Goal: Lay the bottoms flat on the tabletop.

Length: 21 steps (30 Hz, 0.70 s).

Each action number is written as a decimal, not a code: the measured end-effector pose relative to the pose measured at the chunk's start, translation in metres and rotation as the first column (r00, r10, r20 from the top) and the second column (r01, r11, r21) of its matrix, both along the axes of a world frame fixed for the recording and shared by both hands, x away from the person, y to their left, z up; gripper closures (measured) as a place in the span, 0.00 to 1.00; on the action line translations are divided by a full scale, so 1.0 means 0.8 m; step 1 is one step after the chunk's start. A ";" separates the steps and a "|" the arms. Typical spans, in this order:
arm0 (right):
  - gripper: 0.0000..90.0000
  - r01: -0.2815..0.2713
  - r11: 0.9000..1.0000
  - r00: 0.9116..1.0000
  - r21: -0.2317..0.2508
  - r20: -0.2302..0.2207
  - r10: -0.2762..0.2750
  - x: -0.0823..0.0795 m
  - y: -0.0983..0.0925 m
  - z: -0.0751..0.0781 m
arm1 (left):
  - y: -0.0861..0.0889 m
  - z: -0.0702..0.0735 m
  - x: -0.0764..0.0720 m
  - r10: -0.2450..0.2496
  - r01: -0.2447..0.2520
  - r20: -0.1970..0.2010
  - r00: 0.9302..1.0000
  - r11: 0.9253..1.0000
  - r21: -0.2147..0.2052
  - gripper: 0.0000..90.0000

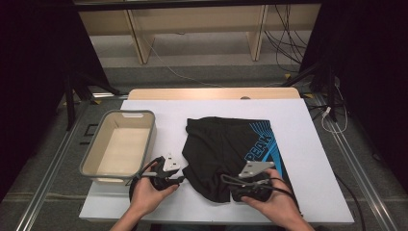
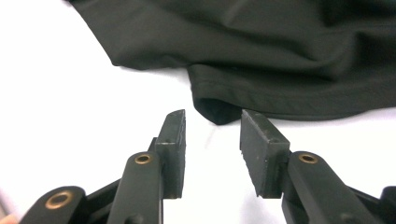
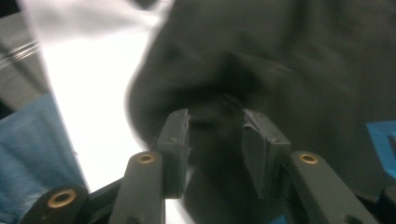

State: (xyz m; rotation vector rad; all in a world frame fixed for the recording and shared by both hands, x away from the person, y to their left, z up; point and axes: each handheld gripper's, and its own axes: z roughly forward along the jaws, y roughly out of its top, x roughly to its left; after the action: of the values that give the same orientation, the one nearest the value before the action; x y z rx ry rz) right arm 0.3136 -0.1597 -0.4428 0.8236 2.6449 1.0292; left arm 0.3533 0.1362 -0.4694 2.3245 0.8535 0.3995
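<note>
left hand-held gripper [image 2: 212,135] has its flat black jaws parted with nothing between them, parked just short of the hemmed corner of the black shorts [image 2: 261,56]. right hand-held gripper [image 3: 215,135] is also parted, jaws over soft dark fabric; can't tell if the pads touch it, it's blurry. shorts are smooth, a bit rumpled, blue print on one side, lying mid-bench [image 1: 312,139] on the white top. grey plastic bin [image 1: 144,126], rectangular with rounded corners, sits left of them. bare white room along the near edge.
</note>
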 end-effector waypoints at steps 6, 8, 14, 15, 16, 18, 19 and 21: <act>0.69 -0.107 0.993 0.992 -0.057 -0.071 0.103 -0.001 0.047 -0.026 | -0.010 -0.005 0.014 -0.069 0.069 -0.031 0.997 0.998 -0.009 0.61; 0.69 -0.112 0.991 0.990 -0.075 -0.089 0.106 -0.001 0.050 -0.037 | -0.011 -0.007 0.018 -0.078 0.078 -0.044 0.996 0.997 -0.010 0.64; 0.70 -0.108 0.990 0.991 -0.089 -0.083 0.101 -0.004 0.048 -0.043 | -0.004 -0.017 0.026 -0.106 0.106 -0.049 0.993 0.994 -0.017 0.73; 0.71 -0.108 0.990 0.992 -0.093 -0.077 0.102 -0.004 0.049 -0.044 | -0.003 -0.017 0.027 -0.110 0.109 -0.047 0.993 0.994 -0.024 0.74; 0.74 -0.110 0.989 0.992 -0.098 -0.071 0.103 -0.005 0.049 -0.044 | -0.003 -0.017 0.027 -0.114 0.113 -0.041 0.993 0.993 -0.027 0.78; 0.82 -0.100 0.989 0.994 -0.108 -0.052 0.095 -0.004 0.049 -0.044 | -0.005 -0.018 0.026 -0.127 0.126 -0.033 0.991 0.991 -0.036 0.84; 0.85 -0.096 0.989 0.995 -0.114 -0.045 0.091 -0.004 0.048 -0.044 | -0.006 -0.018 0.025 -0.137 0.136 -0.028 0.990 0.990 -0.037 0.88; 0.88 -0.093 0.989 0.995 -0.116 -0.032 0.090 -0.003 0.047 -0.045 | -0.007 -0.016 0.023 -0.130 0.128 -0.033 0.991 0.990 -0.050 0.95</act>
State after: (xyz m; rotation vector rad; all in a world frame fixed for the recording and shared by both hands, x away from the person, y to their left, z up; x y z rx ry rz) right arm 0.3111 -0.1219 -0.4786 0.7025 2.7585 0.8789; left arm 0.3717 0.1307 -0.4822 2.3333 0.7165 0.2792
